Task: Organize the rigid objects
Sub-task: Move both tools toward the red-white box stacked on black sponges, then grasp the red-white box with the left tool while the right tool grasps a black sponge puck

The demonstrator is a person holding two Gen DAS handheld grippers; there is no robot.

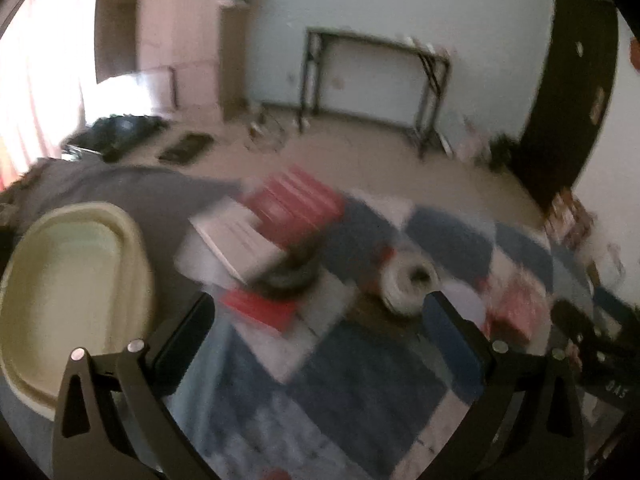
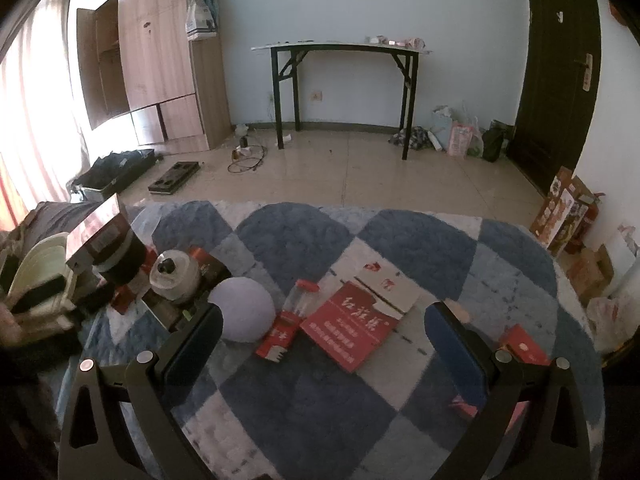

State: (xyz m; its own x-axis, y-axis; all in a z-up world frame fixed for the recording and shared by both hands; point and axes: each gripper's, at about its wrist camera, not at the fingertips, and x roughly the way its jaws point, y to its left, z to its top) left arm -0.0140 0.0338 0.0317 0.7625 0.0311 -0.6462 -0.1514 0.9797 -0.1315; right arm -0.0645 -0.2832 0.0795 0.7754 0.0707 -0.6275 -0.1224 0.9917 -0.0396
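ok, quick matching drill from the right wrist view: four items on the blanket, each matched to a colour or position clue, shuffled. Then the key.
Things:
1. sphere
2. flat booklet
3. round jar
4. small box

Clues:
A. red cover with white characters
B. pale, plain, by the right gripper's left finger
C. by the right finger, partly hidden
D. whitish with dark cap

Pairs: 1-B, 2-A, 3-D, 4-C

Blanket (image 2: pixel 360 400) fuzzy matt cloth, blue-white check. Red booklet (image 2: pixel 350 330) glossy paper. Ball (image 2: pixel 242 308) smooth matt. Tub (image 1: pixel 68 300) smooth cream plastic. Wardrobe (image 2: pixel 160 52) wood-look. Floor (image 2: pixel 360 176) glossy tile.
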